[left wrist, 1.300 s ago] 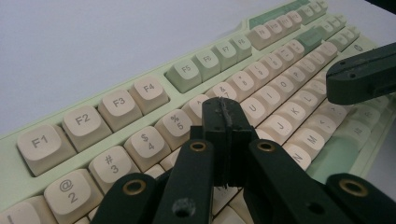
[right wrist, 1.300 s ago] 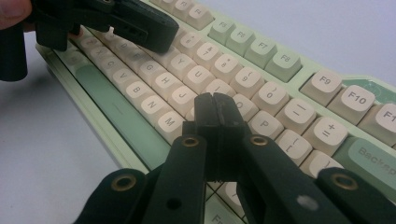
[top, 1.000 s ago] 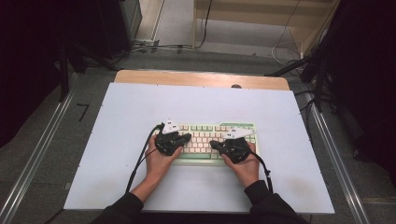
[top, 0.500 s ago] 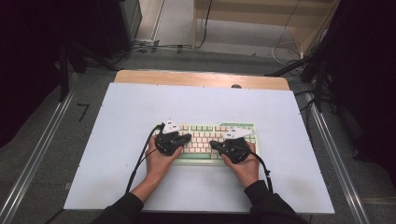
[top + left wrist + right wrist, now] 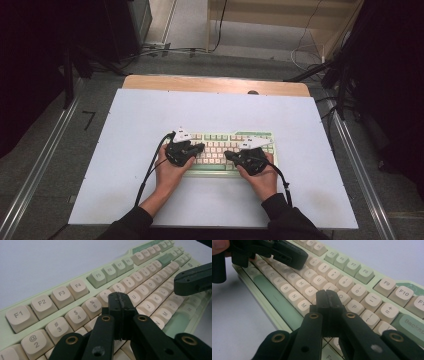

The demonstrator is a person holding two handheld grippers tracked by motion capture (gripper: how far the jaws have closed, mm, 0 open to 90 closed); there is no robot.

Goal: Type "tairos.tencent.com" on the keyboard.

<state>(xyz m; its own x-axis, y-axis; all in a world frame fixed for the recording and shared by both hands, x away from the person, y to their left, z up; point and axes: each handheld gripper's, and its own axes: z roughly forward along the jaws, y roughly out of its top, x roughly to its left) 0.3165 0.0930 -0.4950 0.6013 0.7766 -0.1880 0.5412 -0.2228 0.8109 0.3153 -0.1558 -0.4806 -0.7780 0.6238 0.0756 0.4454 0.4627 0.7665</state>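
Bench (image 5: 150, 120): one, pale blue-grey top with a wooden strip along the far edge; it carries one keyboard and both hands.
Keyboard (image 5: 220, 141): one, pale green case with cream keys and some green ones; it lies flat on the bench, near the middle and toward the person's side, long edge parallel to the bench front.
Position against grippers: the keyboard lies directly under both grippers, the left one over its left end and the right one over its right half.
Hands: two, entering from the near edge in dark sleeves; left hand (image 5: 169, 172) and right hand (image 5: 262, 177) each hold one gripper.
Left gripper (image 5: 121, 301): jaws pressed together, nothing between them. Its tip sits low over the number and upper letter rows, near the 6 and Y keys; contact with a key cannot be told. In the high view it is at (image 5: 199, 148).
Right gripper (image 5: 327, 298): jaws pressed together, nothing between them. Its tip sits low over the letter rows, near the J and K keys; contact cannot be told. In the high view it is at (image 5: 229, 155).
Spacing: the two tips point toward each other over the middle of the keyboard, near but apart.
Cables: two, one trailing from each gripper back toward the person; left cable (image 5: 150, 167) loops over the bench, right cable (image 5: 282, 177) runs along the wrist.
Space bar (image 5: 277, 300): one, green, on the near row.
Containers: none sighted on the bench.
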